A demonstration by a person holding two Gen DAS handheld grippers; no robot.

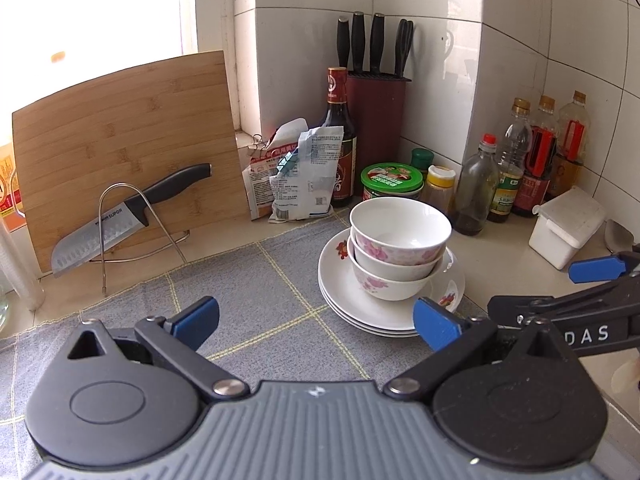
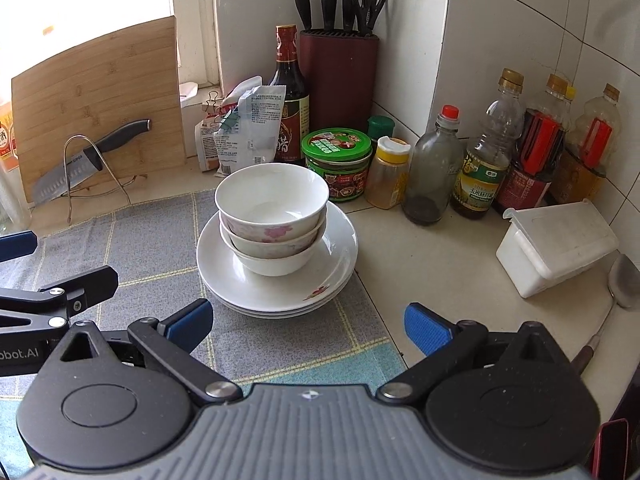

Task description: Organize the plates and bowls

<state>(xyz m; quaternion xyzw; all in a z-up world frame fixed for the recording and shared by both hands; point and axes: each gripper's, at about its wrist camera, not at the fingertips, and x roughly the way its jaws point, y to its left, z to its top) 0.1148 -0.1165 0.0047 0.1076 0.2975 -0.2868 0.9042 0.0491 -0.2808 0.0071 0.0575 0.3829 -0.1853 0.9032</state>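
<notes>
Both the left hand-held gripper and the right hand-held gripper gape wide and empty, just short of the stack. Three nested bowls sit on stacked plates on the desk's cloth. Glazed china looks heavy, slippery and brittle; pinching a bowl's rim seems safest.

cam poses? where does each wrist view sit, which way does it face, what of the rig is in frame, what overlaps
Left wrist: on the left tongs, low over the grey cloth, facing the tiled corner; bowl stack on plates ahead-right. Own open blue fingers show, plus the right tongs at the right edge.
Right wrist: on the right tongs, same heading; the stack sits ahead-left. Own open fingers show, plus the left tongs at the left edge.
Shared: stack, knife block, cutting board, bottles.
</notes>
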